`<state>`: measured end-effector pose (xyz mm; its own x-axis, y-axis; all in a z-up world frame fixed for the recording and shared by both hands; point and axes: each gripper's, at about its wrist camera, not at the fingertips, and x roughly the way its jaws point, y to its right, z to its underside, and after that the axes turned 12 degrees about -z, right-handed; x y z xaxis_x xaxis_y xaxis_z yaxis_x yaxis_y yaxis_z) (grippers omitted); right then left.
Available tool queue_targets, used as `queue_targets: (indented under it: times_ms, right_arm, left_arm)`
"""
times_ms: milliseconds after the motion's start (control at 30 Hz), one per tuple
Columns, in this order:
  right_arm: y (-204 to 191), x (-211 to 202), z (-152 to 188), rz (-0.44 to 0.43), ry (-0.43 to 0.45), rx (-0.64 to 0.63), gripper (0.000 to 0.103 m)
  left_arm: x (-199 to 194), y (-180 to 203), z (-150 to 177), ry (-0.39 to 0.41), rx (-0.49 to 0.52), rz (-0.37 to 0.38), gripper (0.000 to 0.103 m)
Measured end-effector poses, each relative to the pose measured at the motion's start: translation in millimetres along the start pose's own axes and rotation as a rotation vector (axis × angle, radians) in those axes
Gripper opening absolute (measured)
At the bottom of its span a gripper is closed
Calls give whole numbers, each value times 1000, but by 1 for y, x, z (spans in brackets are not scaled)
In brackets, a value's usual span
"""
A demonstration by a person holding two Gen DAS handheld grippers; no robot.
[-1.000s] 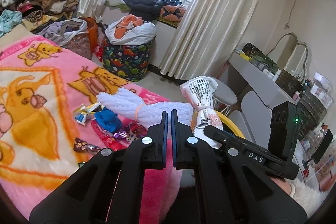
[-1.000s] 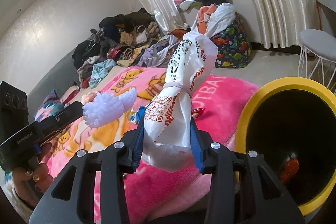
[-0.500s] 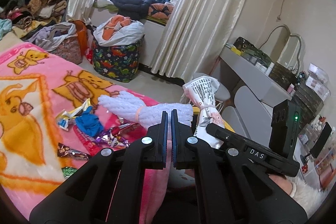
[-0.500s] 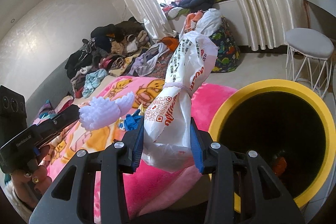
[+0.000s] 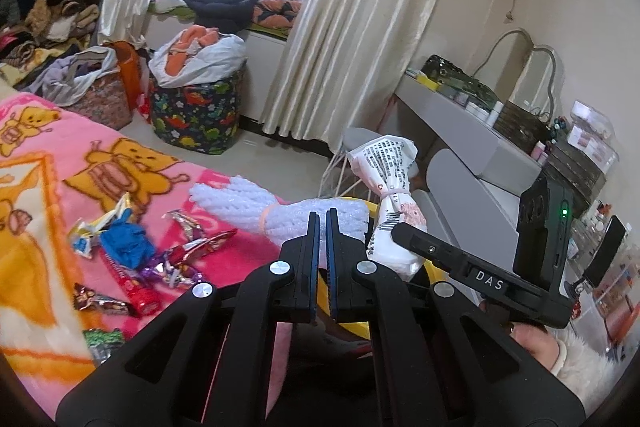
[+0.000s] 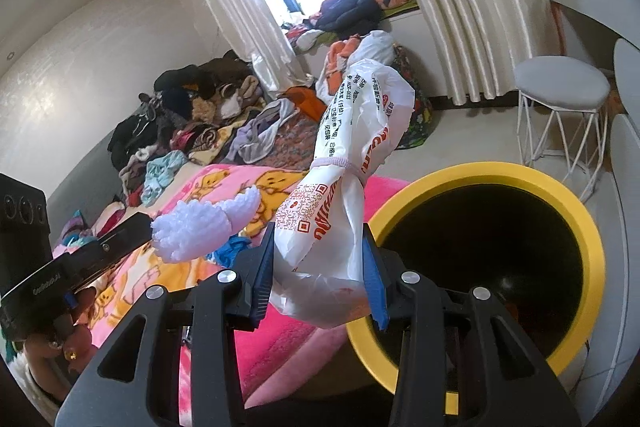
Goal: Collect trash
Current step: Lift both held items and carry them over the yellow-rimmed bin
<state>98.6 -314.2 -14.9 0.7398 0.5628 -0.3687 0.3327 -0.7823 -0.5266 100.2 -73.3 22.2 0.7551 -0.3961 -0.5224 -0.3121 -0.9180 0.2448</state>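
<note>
Right wrist view shows the right gripper (image 6: 318, 277) clamping a tied white plastic bag (image 6: 344, 187) upright, just beside the yellow-rimmed bin (image 6: 596, 259). Left gripper (image 5: 322, 227) is pinched tight on a banded white foam net (image 5: 276, 213) above the pink blanket (image 5: 48, 163), where candy wrappers (image 5: 176, 259) lie

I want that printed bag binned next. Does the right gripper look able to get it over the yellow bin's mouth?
Probably yes. The right gripper holds the tied plastic bag beside the yellow bin, whose mouth is uncovered with nothing between.
</note>
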Motion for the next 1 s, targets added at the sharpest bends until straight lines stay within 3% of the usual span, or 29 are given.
queue_targets:
  times_ms: [1000]
  right_arm:
    - [76,-53,2,166,104,143,37]
  left_arm:
    - [53,68,18,-100,127,139,1]
